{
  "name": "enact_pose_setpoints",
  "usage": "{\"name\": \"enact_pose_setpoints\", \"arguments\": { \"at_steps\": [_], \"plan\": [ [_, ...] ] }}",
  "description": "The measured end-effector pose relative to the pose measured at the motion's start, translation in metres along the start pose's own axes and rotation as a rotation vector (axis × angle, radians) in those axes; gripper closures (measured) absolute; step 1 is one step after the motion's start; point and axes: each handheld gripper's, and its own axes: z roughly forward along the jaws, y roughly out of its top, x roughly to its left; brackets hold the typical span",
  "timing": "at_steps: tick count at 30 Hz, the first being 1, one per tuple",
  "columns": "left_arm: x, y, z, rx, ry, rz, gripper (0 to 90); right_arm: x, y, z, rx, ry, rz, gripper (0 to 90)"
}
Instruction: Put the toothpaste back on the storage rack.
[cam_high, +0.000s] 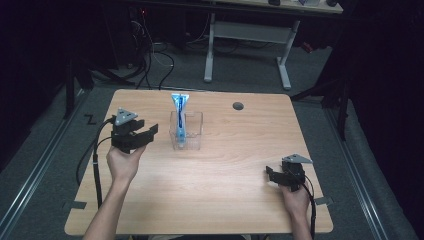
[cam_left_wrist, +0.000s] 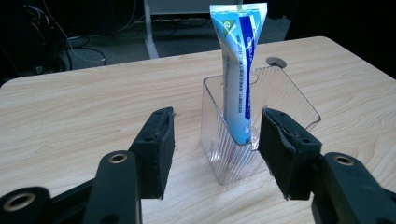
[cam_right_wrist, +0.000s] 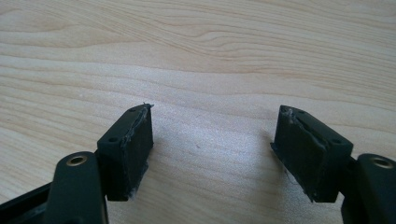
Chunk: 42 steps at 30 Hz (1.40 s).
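A blue and white tube (cam_high: 180, 117) stands upright in a clear ribbed plastic cup (cam_high: 186, 132) on the wooden table (cam_high: 225, 165). My left gripper (cam_high: 146, 134) hovers just left of the cup, open and empty. In the left gripper view the cup (cam_left_wrist: 254, 123) and tube (cam_left_wrist: 238, 70) sit a short way ahead, between and beyond the jaws, untouched by my left gripper (cam_left_wrist: 215, 140). My right gripper (cam_high: 272, 175) rests low at the table's right front, open over bare wood. Its jaws stand wide apart in the right gripper view, with nothing in my right gripper (cam_right_wrist: 212, 123).
A round grommet hole (cam_high: 238, 106) sits near the table's far edge. Beyond the table are a white desk frame (cam_high: 250, 35) and cables on the grey floor. Black cables trail from both grippers off the near edge.
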Motion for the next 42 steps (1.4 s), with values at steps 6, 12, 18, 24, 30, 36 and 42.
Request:
{"name": "enact_pose_setpoints", "arguments": {
  "at_steps": [6,12,18,24,30,36,42],
  "plan": [
    [0.004,-0.007,-0.004,-0.001,-0.001,-0.013,45.9,0.0,0.0,0.0,0.001,0.0,0.0,28.4],
    [0.008,-0.014,-0.012,-0.025,-0.001,-0.022,45.8,0.0,0.0,0.0,0.001,0.0,0.0,28.4],
    [0.011,-0.022,-0.015,-0.019,-0.004,-0.039,45.7,0.0,0.0,0.0,0.001,0.0,-0.001,28.4],
    [0.014,-0.028,-0.021,-0.038,-0.007,-0.057,45.7,0.0,0.0,0.0,0.001,0.001,-0.002,28.4],
    [0.017,-0.036,-0.025,-0.045,-0.011,-0.069,45.7,0.0,0.0,0.0,0.001,0.001,-0.002,28.4],
    [0.019,-0.044,-0.026,-0.038,-0.013,-0.078,45.7,0.0,0.0,0.0,0.001,0.001,-0.002,28.4],
    [0.022,-0.052,-0.027,-0.029,-0.019,-0.091,45.6,0.0,0.0,0.0,0.001,0.001,-0.001,28.5]
  ]
}}
